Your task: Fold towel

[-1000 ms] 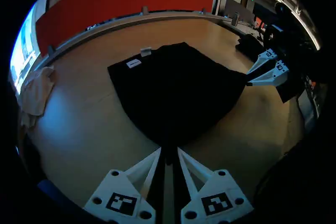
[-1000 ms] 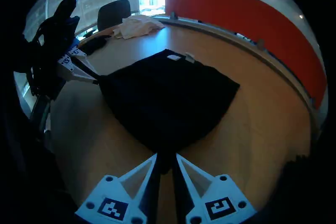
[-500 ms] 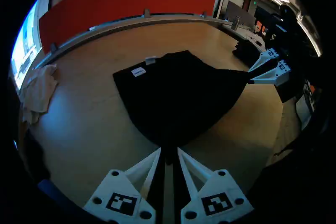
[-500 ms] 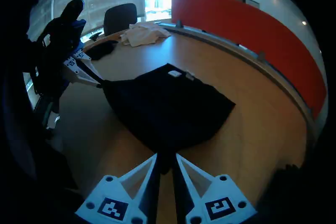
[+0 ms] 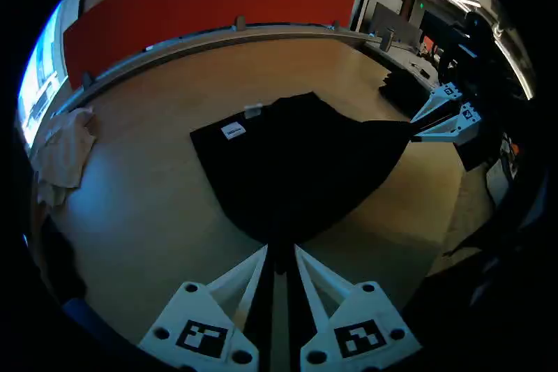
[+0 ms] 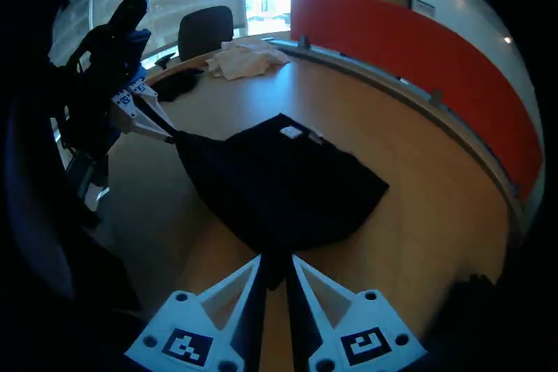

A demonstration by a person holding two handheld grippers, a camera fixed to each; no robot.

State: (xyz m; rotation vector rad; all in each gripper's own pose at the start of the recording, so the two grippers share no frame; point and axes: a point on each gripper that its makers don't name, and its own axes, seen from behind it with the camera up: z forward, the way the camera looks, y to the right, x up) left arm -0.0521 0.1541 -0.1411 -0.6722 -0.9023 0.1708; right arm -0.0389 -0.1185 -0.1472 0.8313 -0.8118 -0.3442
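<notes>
Black cloth towel (image 5: 300, 162) lies mostly on the light wooden desk (image 5: 139, 183). Left tool (image 5: 282, 264) is clenched on its near corner. Right tool (image 5: 413, 136), far right, pinches another corner. Crumpled cream cloth (image 5: 63, 149) sits at the desk's left edge.

Right gripper view: right tool (image 6: 277, 264) is clamped on the towel's (image 6: 279, 183) near corner. Left tool (image 6: 171, 136), upper left, grips the other corner.

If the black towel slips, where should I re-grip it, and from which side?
At its two near corners, coming in low from the near side of the table. The black towel lies flat at its far part, white label away, so the corners are the free thin bits to pinch. The left gripper and right gripper are each shut on one now.
</notes>
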